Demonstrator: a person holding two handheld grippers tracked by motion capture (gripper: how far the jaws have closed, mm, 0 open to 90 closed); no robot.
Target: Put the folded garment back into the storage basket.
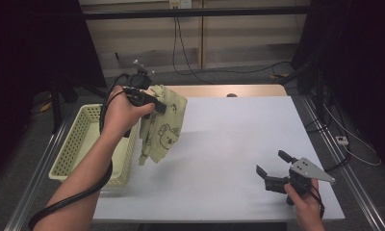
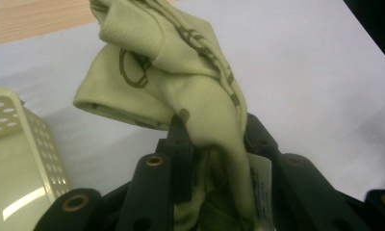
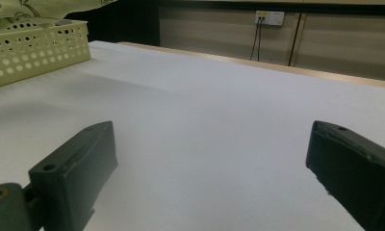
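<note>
**Ana:** Pale green cotton cloth with a printed cartoon bear (image 1: 162,126) is up off the table, hanging in folds from the left gripper (image 1: 158,107). In the left gripper view the fabric (image 2: 181,82) is bunched right between the two black jaws, and they're clamped tight on it.

**Ben:** Where is it hanging, exactly?

**Ana:** Over the left part of the white table sheet (image 1: 229,144), just beside the cream perforated plastic basket (image 1: 77,139). The lower end of the cloth dangles near the basket's right wall; I can't tell whether it touches.

**Ben:** And the other hand?

**Ana:** The right gripper (image 1: 272,168) sits low at the near right corner of the sheet, well apart from the cloth. Its own view shows both jaws spread wide with bare white sheet (image 3: 214,125) between them, nothing gripped. The basket (image 3: 36,53) shows far off at the upper left there.
</note>
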